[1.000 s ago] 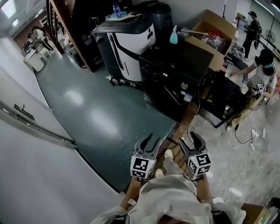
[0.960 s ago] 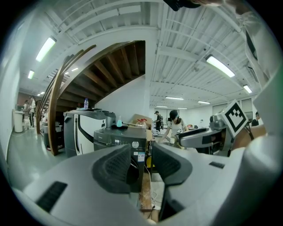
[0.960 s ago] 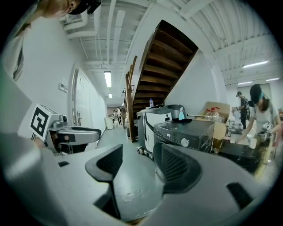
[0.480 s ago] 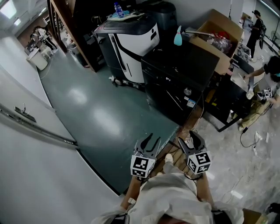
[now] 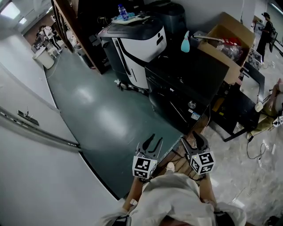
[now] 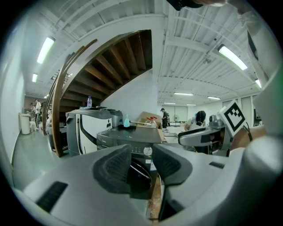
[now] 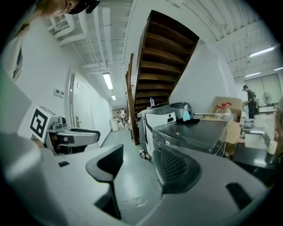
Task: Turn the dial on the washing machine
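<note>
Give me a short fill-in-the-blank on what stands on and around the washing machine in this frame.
1. The washing machine has a round silver ____ on its front.
2. The teal spray bottle stands on ____ of the washing machine.
3. On the white and black printer stands a plastic ____.
Missing words: dial; top; bottle.

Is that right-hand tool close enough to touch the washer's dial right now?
Probably not yet: the right tongs, closing on nothing, hang well short of the dial. Nothing seems to block the way forward.
</note>
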`<state>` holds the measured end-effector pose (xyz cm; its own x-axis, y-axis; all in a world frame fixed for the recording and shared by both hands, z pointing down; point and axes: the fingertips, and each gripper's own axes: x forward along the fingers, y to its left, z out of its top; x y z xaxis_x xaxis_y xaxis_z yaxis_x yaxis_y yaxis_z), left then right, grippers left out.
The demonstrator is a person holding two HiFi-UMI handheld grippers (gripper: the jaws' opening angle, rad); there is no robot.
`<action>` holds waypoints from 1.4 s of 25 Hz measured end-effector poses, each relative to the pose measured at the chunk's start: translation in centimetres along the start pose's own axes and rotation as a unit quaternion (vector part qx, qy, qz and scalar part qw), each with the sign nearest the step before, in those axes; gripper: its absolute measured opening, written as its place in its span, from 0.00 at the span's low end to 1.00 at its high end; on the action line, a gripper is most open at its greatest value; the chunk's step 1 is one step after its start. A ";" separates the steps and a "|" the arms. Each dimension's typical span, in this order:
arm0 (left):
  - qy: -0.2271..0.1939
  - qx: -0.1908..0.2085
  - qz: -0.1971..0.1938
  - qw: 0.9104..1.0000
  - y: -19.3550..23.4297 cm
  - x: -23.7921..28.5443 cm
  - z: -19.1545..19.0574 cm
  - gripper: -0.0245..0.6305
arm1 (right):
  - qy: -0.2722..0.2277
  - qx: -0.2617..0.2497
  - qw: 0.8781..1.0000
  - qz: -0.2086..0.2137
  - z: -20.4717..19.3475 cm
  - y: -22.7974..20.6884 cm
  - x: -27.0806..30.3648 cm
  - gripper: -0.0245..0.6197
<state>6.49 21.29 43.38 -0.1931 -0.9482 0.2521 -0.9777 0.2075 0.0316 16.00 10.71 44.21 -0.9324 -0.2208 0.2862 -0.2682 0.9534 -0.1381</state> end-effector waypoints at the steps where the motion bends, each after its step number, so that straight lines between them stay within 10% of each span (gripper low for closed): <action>1: -0.003 0.000 0.005 1.000 0.2 0.6 0.4 0.26 | 0.001 0.000 1.000 0.004 0.2 -0.6 0.5 0.44; 17: 0.001 0.003 0.062 0.998 2.0 6.7 2.8 0.26 | 0.005 0.005 0.998 0.059 2.4 -6.0 5.7 0.43; 35: 0.010 -0.006 0.018 1.000 8.5 12.6 4.9 0.26 | 0.027 0.023 0.999 0.029 4.1 -7.9 13.7 0.42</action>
<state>-4.63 9.94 42.12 -0.2272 -0.9350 0.2723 -0.9689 0.2451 0.0330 4.38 -0.66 45.31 -0.9325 -0.1529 0.3271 -0.2259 0.9538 -0.1981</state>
